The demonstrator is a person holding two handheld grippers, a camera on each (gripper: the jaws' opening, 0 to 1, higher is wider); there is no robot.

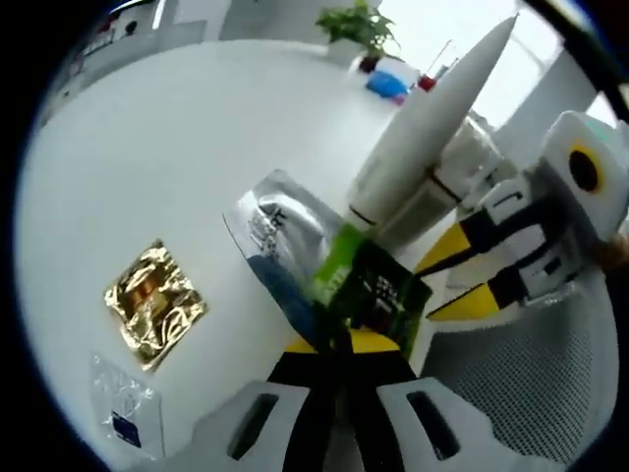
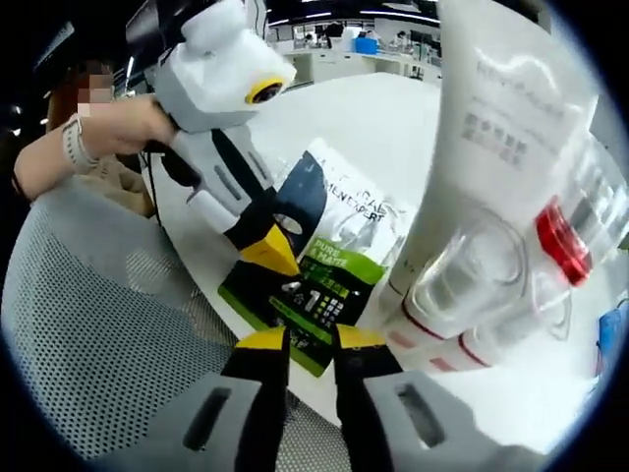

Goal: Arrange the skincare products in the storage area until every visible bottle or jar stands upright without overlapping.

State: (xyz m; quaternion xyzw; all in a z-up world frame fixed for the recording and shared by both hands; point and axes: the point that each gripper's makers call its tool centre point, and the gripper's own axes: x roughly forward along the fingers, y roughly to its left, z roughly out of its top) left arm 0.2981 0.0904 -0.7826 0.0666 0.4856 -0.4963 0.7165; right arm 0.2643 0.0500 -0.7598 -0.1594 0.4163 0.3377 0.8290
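A green, black and silver sachet point(image 1: 369, 280) is lifted above the white table point(image 1: 147, 147), and my left gripper point(image 1: 344, 344) is shut on its near edge. In the right gripper view the same sachet point(image 2: 324, 246) lies ahead with the left gripper point(image 2: 270, 251) pinching it from the left. My right gripper point(image 2: 311, 341) stands narrowly open, with the sachet's lower corner in the gap. Close by, a tall white tube point(image 1: 432, 118) stands on its cap. It looms at the right of the right gripper view point(image 2: 501, 128), next to a clear bottle with a red band point(image 2: 560, 241).
A gold foil sachet point(image 1: 152, 305) and a clear packet with a blue label point(image 1: 123, 408) lie flat on the table. A grey mesh chair point(image 2: 98, 324) sits below the table edge. A person's hand point(image 2: 108, 128) holds the left gripper. A plant point(image 1: 359, 25) stands far back.
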